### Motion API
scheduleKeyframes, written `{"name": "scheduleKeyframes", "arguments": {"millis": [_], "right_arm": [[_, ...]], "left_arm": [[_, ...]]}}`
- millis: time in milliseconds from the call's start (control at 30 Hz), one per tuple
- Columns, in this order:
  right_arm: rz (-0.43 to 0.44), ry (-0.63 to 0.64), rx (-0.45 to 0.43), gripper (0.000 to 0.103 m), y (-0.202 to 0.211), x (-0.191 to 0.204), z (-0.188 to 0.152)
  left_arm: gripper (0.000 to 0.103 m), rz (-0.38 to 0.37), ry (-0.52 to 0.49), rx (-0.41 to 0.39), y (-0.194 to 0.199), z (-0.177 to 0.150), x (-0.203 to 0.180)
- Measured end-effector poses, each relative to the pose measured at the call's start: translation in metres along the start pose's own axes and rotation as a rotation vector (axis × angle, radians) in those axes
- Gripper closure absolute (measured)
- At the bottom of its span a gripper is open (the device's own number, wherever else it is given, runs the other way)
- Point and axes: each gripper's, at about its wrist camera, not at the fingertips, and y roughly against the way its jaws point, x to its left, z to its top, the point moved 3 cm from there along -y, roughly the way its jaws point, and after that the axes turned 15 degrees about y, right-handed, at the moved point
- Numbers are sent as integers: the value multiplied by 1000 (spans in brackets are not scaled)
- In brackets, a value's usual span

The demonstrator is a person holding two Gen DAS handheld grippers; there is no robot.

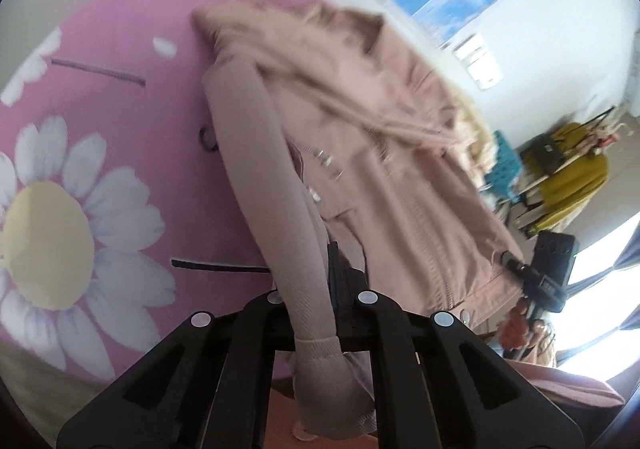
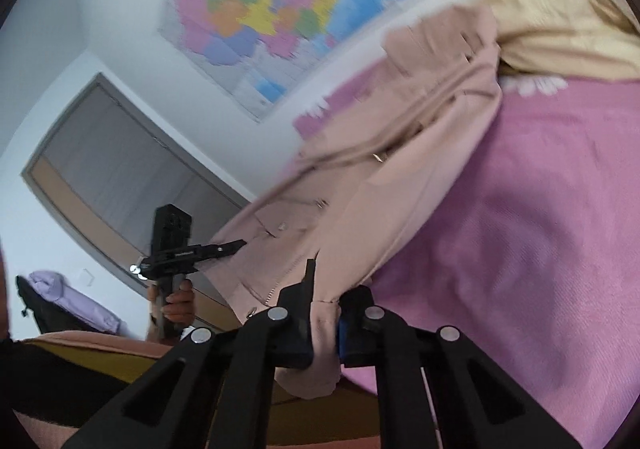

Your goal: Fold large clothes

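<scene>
A big pink jacket (image 1: 360,153) is spread on a bed with a pink flower sheet (image 1: 120,129), and its near end is lifted off the bed. The left claw (image 1: 340,289) is pinched on the jacket's near edge, with a sleeve hanging over it. The right claw (image 2: 324,313) is pinched on the near hem at the other corner. In the right view the left claw (image 2: 228,247) is seen at the left, held by a hand (image 2: 176,301).

The step looks like a fold of the near end toward the far end. For a neat fold, both corners should be lifted together, kept level and pulled gently apart so the cloth stays flat. The loose sleeve should be tucked in, not left hanging. The hem should be laid down softly on the far part.
</scene>
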Motion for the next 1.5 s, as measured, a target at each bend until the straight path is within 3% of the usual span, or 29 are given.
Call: {"name": "scheduleKeyframes", "arguments": {"millis": [300, 633, 1133, 1500], "right_arm": [[75, 51, -74, 95, 37, 41, 0], [79, 18, -85, 95, 32, 31, 29], [29, -38, -132, 94, 4, -27, 136], [-24, -144, -131, 93, -27, -96, 187]], "left_arm": [[98, -96, -3, -76, 75, -20, -9], [98, -77, 10, -77, 72, 6, -19], [98, 48, -60, -71, 45, 127, -72], [98, 125, -9, -10, -17, 219, -86]]}}
